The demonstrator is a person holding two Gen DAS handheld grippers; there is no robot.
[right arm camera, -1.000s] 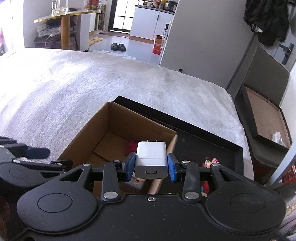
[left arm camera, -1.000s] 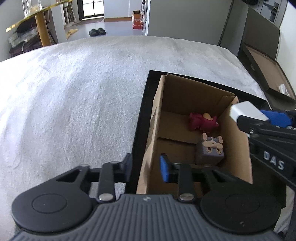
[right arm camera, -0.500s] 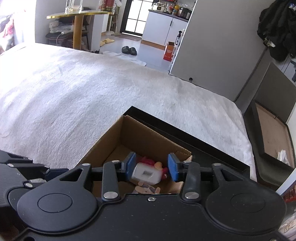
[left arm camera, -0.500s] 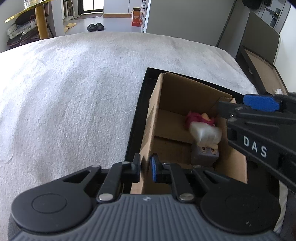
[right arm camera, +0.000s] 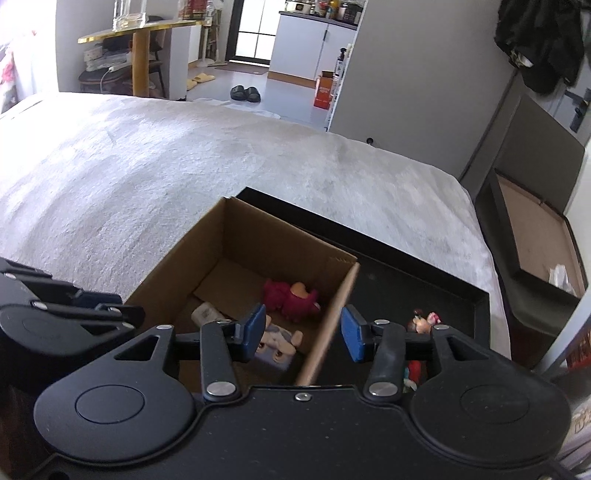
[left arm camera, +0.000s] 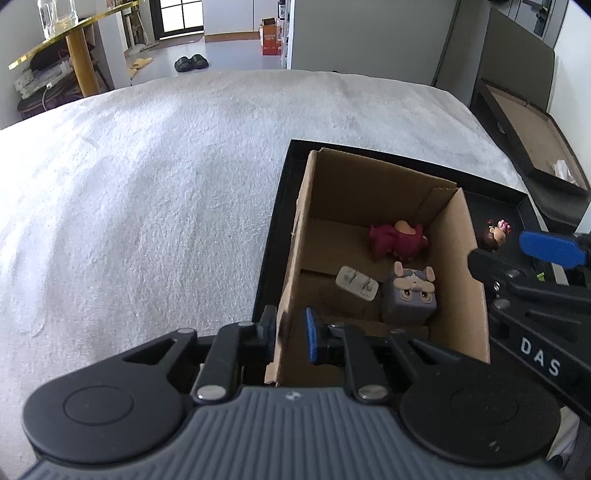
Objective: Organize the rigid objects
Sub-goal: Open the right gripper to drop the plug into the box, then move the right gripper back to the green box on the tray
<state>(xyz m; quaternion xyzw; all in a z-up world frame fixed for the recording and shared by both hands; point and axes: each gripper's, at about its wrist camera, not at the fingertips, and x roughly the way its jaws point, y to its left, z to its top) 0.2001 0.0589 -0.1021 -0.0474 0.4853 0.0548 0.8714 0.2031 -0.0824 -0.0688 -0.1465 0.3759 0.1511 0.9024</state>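
A white charger plug lies on the floor of the open cardboard box, beside a grey cube toy and a magenta figure. The plug also shows in the right wrist view, in the box. My left gripper is shut on the box's near left wall. My right gripper is open and empty, straddling the box's right wall from above. A small doll figure lies in the black tray right of the box; it also shows in the right wrist view.
The tray and box sit on a white-covered bed. A dark case with a brown lining stands open beyond the bed's right edge. A gold-topped table and slippers are on the floor beyond.
My right gripper opened and let go of the white plug, which dropped into the box. My left gripper closed on the box's wall. The right gripper shifted right, over the box's right wall.
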